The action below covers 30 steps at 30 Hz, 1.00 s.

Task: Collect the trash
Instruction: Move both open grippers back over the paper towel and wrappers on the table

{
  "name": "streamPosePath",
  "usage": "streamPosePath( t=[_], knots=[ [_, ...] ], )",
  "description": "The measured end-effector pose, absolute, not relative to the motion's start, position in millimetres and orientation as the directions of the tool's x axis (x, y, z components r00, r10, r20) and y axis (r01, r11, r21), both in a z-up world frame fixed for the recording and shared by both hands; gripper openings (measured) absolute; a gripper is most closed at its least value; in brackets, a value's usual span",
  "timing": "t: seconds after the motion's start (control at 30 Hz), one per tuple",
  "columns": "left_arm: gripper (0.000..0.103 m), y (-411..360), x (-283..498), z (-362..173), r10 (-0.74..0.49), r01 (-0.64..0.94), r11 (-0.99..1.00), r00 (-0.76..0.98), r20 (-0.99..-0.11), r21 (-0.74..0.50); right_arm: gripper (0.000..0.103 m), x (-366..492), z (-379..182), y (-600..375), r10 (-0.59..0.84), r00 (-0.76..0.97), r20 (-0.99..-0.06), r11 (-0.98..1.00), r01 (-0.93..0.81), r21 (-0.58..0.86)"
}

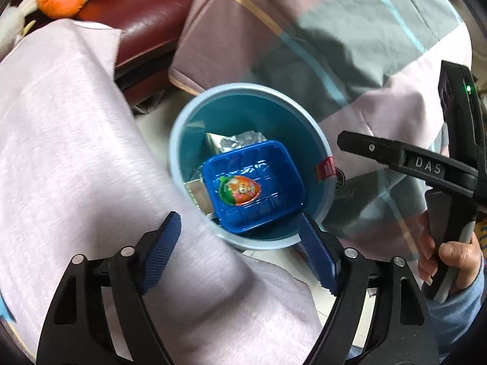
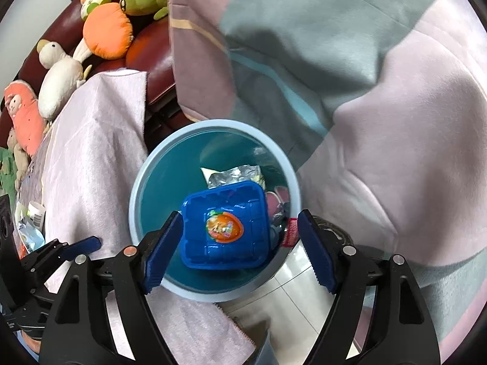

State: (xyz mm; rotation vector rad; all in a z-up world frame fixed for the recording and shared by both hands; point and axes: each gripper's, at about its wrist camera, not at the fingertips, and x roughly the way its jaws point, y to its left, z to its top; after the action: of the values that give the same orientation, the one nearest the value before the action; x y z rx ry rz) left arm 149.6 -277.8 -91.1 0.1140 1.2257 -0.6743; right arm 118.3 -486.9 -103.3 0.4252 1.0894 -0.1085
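A light blue round bin stands on the floor between covered furniture. Inside lie a blue plastic tray with an orange sticker, and crumpled silver foil wrappers. My left gripper is open and empty, above the bin's near rim. My right gripper is open and empty, right over the bin, its fingers either side of the tray below. The right gripper's body shows in the left wrist view, and a left fingertip in the right wrist view.
Pale pink cloth covers a surface on the left. A checked pink and grey blanket lies on the right. Plush toys sit on a dark red sofa. Packets lie at far left.
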Motion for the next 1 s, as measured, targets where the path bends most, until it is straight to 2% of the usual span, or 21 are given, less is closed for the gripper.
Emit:
streamPosePath(
  t=[0.57,0.87,0.93,1.0],
  knots=[
    [0.084,-157.0,121.8,-27.3,-0.491,0.426,0.841,0.344,-0.8,-0.333,0.076,116.7,-48.2,-380.5,0.159,0.494,-0.855,0.96,0.126,0.251],
    [0.086,-60.9,112.1,-9.9,-0.448,0.304,0.891,0.469,-0.761,-0.337,0.076,122.6,-25.1,-303.4,0.184,0.48,-0.858,0.977,0.002,0.211],
    [0.086,-36.0,112.7,-8.0,-0.429,0.269,0.903,0.492,-0.758,-0.336,0.081,123.5,-21.5,-285.8,0.187,0.477,-0.859,0.98,-0.025,0.2],
    [0.087,-14.0,112.6,-7.3,-0.412,0.237,0.911,0.509,-0.756,-0.337,0.082,125.9,-18.5,-270.6,0.188,0.473,-0.861,0.981,-0.047,0.189]
  ],
)
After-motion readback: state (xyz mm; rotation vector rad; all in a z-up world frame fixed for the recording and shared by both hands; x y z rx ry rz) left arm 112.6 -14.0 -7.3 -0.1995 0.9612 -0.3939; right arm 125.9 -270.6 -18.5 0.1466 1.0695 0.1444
